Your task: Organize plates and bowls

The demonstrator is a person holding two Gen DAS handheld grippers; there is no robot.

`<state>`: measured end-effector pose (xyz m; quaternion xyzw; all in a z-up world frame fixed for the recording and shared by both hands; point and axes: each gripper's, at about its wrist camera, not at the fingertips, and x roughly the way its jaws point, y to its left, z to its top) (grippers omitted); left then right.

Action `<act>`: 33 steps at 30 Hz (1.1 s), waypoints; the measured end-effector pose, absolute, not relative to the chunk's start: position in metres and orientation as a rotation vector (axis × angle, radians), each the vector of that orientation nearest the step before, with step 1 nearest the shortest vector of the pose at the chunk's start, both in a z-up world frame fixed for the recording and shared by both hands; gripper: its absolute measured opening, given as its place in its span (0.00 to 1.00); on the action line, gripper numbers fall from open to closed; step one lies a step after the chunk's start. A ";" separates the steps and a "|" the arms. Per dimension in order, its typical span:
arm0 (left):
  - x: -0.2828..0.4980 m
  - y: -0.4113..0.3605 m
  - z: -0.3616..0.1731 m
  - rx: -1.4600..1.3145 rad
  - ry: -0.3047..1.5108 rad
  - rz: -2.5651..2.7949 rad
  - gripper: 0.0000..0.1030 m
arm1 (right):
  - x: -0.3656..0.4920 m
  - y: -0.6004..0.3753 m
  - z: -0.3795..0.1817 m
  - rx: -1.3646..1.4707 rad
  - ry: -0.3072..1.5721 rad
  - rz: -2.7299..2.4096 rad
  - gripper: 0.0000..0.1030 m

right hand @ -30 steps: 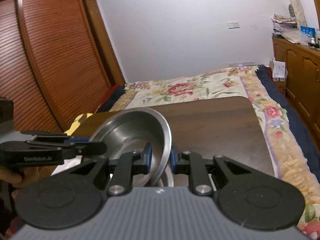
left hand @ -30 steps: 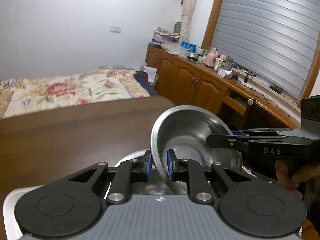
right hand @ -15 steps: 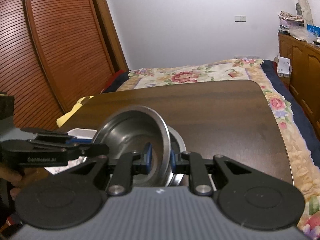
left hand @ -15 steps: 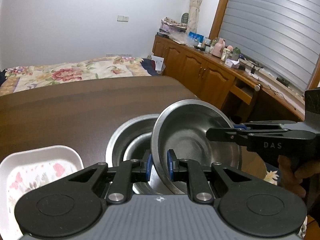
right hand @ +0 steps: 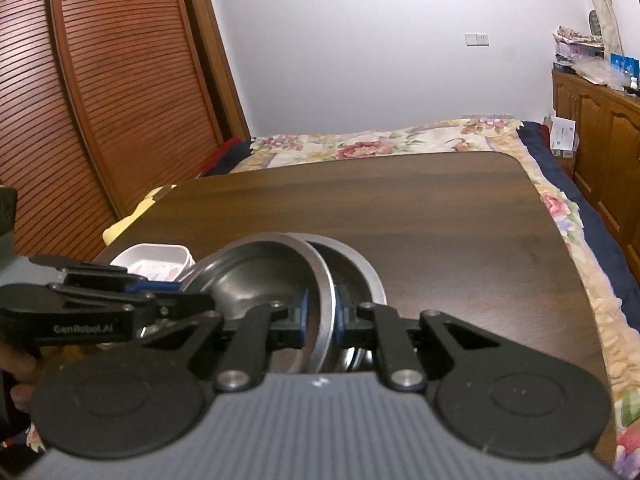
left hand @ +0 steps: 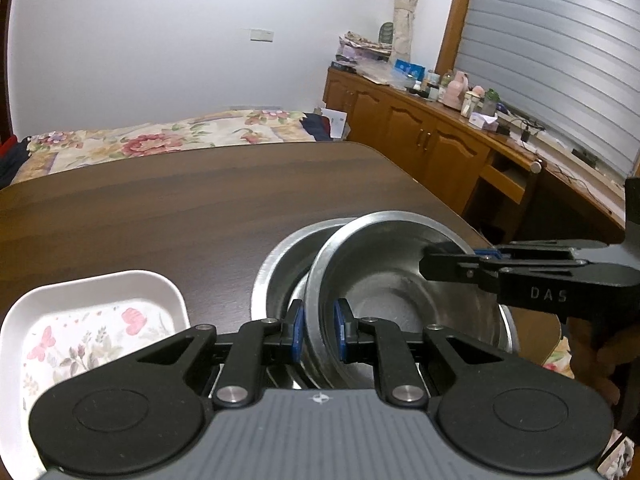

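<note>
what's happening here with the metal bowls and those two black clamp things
A person is holding a steel bowl with both tools at once: the left tool pinches its near rim, and the right tool pinches the opposite rim. The bowl is tilted over a second steel bowl that sits on the dark wooden table, apparently about to be nested into it. A white floral tray lies just to the left.
</note>
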<state>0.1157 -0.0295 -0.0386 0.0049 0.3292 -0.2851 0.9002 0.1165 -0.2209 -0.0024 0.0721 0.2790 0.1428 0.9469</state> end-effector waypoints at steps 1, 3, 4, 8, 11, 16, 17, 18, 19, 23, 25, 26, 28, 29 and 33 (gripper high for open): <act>0.115 -0.030 -0.040 0.006 0.678 -0.587 0.16 | 0.117 -0.220 -0.004 0.147 0.566 0.288 0.14; 0.114 -0.029 -0.039 0.007 0.671 -0.581 0.16 | 0.117 -0.220 -0.008 0.151 0.569 0.282 0.14; 0.114 -0.029 -0.039 0.006 0.671 -0.580 0.16 | 0.117 -0.221 -0.010 0.153 0.571 0.282 0.14; 0.113 -0.028 -0.038 0.006 0.663 -0.567 0.16 | 0.117 -0.222 -0.010 0.166 0.566 0.289 0.14; 0.110 -0.024 -0.037 -0.005 0.656 -0.562 0.16 | 0.115 -0.222 -0.010 0.159 0.560 0.288 0.15; 0.106 -0.019 -0.034 -0.011 0.635 -0.544 0.16 | 0.110 -0.224 -0.005 0.162 0.543 0.289 0.15; 0.104 -0.017 -0.033 -0.011 0.626 -0.540 0.17 | 0.108 -0.226 -0.005 0.162 0.537 0.287 0.15; 0.102 -0.015 -0.031 -0.012 0.617 -0.537 0.18 | 0.106 -0.227 -0.003 0.163 0.531 0.285 0.15; 0.100 -0.014 -0.029 -0.016 0.607 -0.538 0.20 | 0.103 -0.228 -0.002 0.163 0.522 0.285 0.15; 0.091 -0.012 -0.023 0.005 0.560 -0.508 0.33 | 0.090 -0.229 0.004 0.154 0.470 0.296 0.30; 0.087 -0.009 -0.023 0.008 0.546 -0.497 0.37 | 0.085 -0.230 0.006 0.148 0.446 0.281 0.37; 0.085 -0.007 -0.024 0.003 0.540 -0.492 0.42 | 0.083 -0.231 0.006 0.146 0.441 0.274 0.37; 0.082 -0.005 -0.024 -0.005 0.527 -0.485 0.49 | 0.081 -0.231 0.005 0.142 0.434 0.259 0.40; 0.081 -0.004 -0.025 -0.007 0.521 -0.480 0.50 | 0.081 -0.231 0.004 0.141 0.431 0.252 0.41; 0.076 -0.004 -0.030 -0.009 0.510 -0.471 0.51 | 0.084 -0.231 -0.005 0.149 0.429 0.227 0.53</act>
